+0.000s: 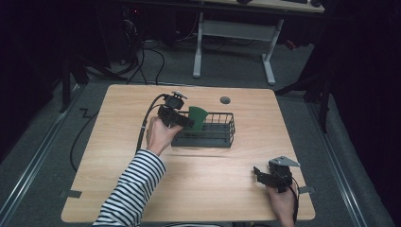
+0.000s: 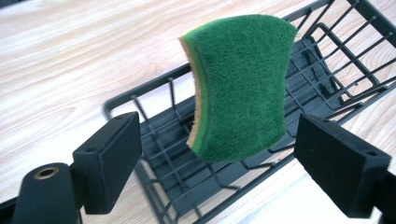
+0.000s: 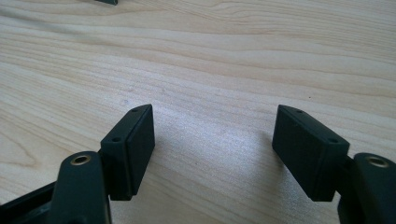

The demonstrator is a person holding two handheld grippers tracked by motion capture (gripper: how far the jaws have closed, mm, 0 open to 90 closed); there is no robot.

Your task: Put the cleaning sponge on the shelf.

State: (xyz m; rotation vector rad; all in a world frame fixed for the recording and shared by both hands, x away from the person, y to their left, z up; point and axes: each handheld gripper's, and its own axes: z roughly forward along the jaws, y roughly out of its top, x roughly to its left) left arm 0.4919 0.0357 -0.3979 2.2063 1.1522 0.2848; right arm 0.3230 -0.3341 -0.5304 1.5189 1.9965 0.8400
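While the sponge stands in the basket, each view gives these points:

High view, left gripper (image 1: 189,122): it is at the left end of the wire basket (image 1: 222,137), which sits near the middle of the worktop (image 1: 123,156), a little toward the far edge.
High view, sponge (image 1: 197,118): green, upright on its edge, in the left end of the basket, just beside the left gripper.
High view, right gripper (image 1: 257,172): it rests near the near right corner of the worktop, well apart from the basket.
Left gripper view, jaws: they stand wide apart and released; neither pad touches the sponge (image 2: 240,86), which stands beyond them.
Left gripper view, sponge: it is tilted, the lower edge inside the basket (image 2: 140,95), with a tan layer on the back. I cannot tell what it leans on.
Right gripper view, right gripper (image 3: 212,149): released, with bare wood between the jaws and nothing held.
Risk, tipping: I judge the sponge can fall flat or slide over the rim, because it stands on a narrow edge with no grip on it.
Risk, contact: if the left hand pulls back carelessly, a jaw can catch the wire and shift the basket, or knock the sponge out.
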